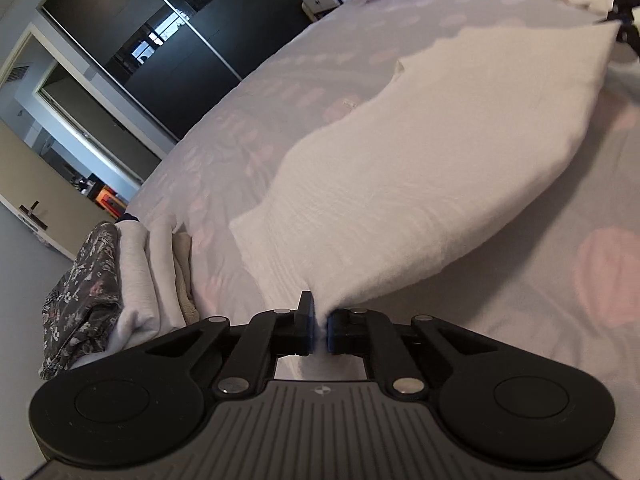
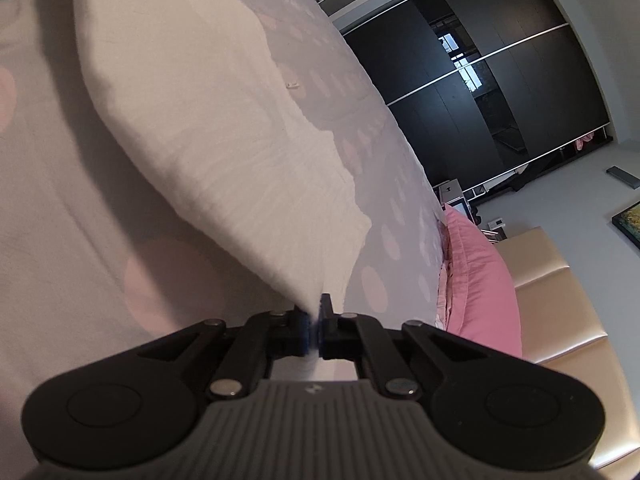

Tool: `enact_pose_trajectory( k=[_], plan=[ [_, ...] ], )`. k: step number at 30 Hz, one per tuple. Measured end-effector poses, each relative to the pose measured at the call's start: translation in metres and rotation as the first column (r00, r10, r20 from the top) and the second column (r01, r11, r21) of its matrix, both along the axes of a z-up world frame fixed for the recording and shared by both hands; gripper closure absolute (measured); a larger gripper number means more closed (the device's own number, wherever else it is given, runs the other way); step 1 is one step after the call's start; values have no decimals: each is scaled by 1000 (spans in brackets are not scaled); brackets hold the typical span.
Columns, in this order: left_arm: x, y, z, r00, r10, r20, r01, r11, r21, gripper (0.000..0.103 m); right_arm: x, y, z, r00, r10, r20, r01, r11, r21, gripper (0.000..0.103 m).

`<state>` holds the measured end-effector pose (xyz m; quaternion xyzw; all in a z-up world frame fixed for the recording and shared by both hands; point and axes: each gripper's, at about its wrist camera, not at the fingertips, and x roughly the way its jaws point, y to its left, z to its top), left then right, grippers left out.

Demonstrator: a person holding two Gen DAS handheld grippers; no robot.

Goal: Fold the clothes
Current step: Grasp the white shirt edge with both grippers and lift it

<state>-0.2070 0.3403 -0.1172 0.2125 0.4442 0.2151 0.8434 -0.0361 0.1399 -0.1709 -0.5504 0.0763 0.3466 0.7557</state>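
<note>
Dark sliding wardrobe doors (image 1: pixel 172 40) back a bed (image 1: pixel 240 128) in pink-spotted grey, where a white garment (image 1: pixel 420 168) hangs stretched just above the cover. Left gripper (image 1: pixel 319 326) and right gripper (image 2: pixel 314 330) each pinch an edge; its type is unclear. A small tag (image 2: pixel 292 85) is unreadable.

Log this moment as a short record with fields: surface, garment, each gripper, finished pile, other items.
surface: bed with a grey sheet printed with pink spots
garment: white cloth, stretched between both grippers and lifted over the sheet
left gripper: jaws shut on one corner of the white cloth
right gripper: jaws shut on another corner
finished pile: folded clothes at the bed's edge, a dark floral piece outermost
other items: pink pillow; dark wardrobe
</note>
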Motion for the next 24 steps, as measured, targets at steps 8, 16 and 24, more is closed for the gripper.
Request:
enact_pose_trajectory(
  k=[8, 16, 24],
  plan=[
    [-46, -15, 39, 999, 0, 53, 4, 996, -91, 99, -40, -37, 35, 992, 5, -124, -5, 1000, 1, 99],
    [-100, -41, 66, 997, -16, 78, 27, 989, -143, 99, -84, -79, 73, 974, 46, -220, -52, 998, -22, 99],
    [-141, -61, 80, 998, -45, 53, 54, 984, -171, 99, -116, -121, 90, 931, 121, -344, -170, 979, -116, 99]
  ],
)
